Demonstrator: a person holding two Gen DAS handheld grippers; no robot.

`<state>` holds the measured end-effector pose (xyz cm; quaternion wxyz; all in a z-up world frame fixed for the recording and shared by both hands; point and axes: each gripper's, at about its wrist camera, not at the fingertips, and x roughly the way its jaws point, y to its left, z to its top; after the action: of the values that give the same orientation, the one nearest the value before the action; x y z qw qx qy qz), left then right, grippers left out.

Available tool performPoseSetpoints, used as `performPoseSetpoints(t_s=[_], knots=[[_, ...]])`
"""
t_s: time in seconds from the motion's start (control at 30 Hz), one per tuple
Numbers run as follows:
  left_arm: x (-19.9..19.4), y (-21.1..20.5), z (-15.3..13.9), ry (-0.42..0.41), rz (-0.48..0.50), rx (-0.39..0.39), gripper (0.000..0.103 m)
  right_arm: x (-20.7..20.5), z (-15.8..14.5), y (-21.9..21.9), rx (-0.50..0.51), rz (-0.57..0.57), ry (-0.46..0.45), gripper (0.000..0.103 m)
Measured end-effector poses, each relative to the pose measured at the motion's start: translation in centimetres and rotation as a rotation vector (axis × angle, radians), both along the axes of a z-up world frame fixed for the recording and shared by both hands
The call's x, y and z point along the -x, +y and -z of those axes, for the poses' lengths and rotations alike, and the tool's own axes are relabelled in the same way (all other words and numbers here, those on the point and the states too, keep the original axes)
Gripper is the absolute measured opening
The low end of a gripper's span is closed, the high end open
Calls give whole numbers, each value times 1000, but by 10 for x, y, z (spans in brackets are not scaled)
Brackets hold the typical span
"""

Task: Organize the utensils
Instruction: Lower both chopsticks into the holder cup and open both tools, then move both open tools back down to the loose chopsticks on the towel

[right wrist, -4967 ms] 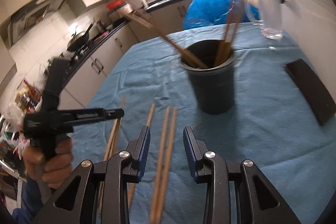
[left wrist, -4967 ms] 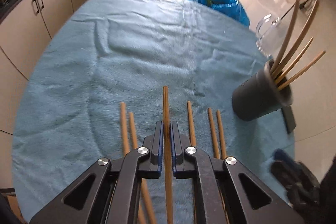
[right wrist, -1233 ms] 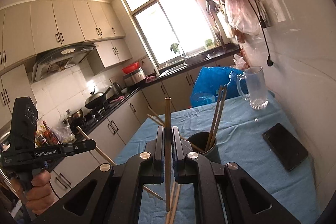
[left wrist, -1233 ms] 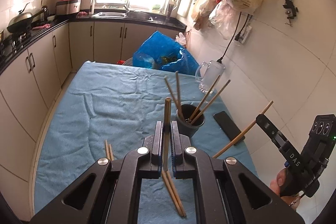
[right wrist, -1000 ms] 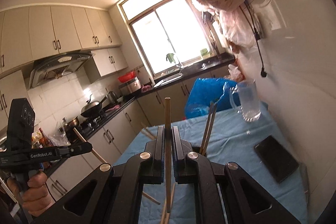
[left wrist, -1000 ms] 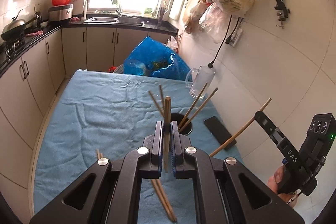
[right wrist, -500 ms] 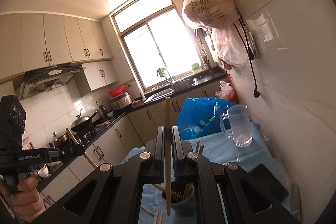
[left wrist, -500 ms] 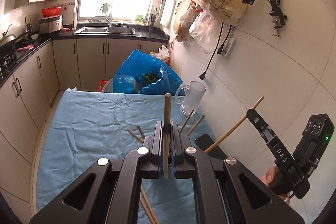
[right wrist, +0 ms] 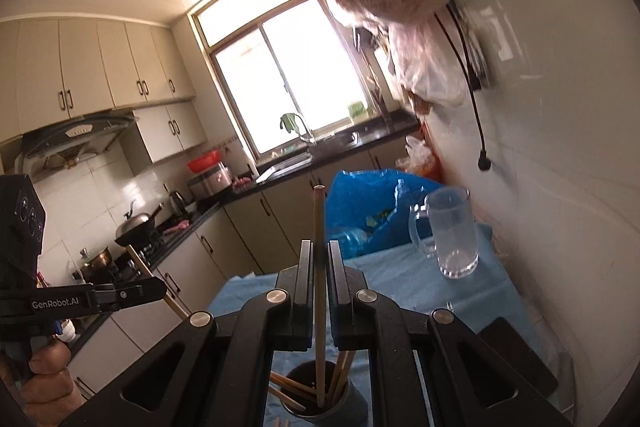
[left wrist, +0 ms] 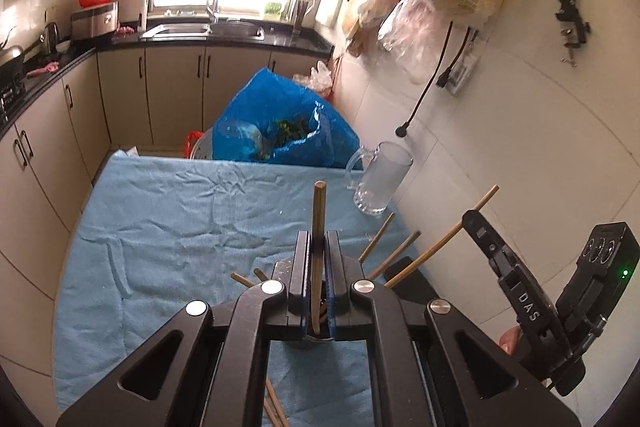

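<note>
Change since a second ago: both grippers have travelled toward the far end of the table, so the dark holder now sits almost under their fingers, and the glass mug looms closer in both views.
Left gripper (left wrist: 319,259): jaws closed on a wooden chopstick (left wrist: 318,227), which stands upright between the pads, its top well above the fingers and its lower end showing below them.
Right gripper (right wrist: 319,267): jaws clamped on a second chopstick (right wrist: 319,227), also upright; its lower end reaches down into the mouth of the holder.
Utensil holder (right wrist: 352,397): a dark cylindrical cup on the blue cloth, seen in the right wrist view just below the fingers, mostly hidden behind the left gripper in the other view.
Chopsticks in the holder (right wrist: 286,385): several lean against its rim at different angles; in the left wrist view their tips fan out to both sides of the fingers.
Loose chopsticks (left wrist: 274,405): at least two lie on the cloth near the bottom edge of the left wrist view.
Blue cloth (left wrist: 160,219): covers the table, wrinkled.
Glass mug (left wrist: 380,187): upright at the far right corner of the cloth, near the wall.
Black flat object (right wrist: 516,351): lies on the cloth to the right of the holder.
Blue bag (left wrist: 280,123): beyond the far table edge.
</note>
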<state>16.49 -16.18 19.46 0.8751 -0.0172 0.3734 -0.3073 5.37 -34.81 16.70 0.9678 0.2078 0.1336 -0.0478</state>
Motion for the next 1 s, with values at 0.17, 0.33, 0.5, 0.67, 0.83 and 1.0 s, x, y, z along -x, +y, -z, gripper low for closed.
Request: performPoseSetpoints(t_s=[0.17,0.33,0.5,0.67,0.83,1.0], knots=[[-10,-4,18,37,-4,-18,6,-16,21,-2,-11,-11,61,7],[-11,-4,22,28,-9,-28,7,-25,34,-3,-18,-17,109,8],[-4,3,13,6,-16,-13,21,-17,29,-5,-17,-8,93,14],[14,20,4,-23,-24,10,21,4,18,0,-10,3,55,19],[36,53,7,-32,-52,30,26,32,23,13,-16,-22,43,32],[53,88,26,-24,-90,21,29,45,61,38,-41,-82,125,32]])
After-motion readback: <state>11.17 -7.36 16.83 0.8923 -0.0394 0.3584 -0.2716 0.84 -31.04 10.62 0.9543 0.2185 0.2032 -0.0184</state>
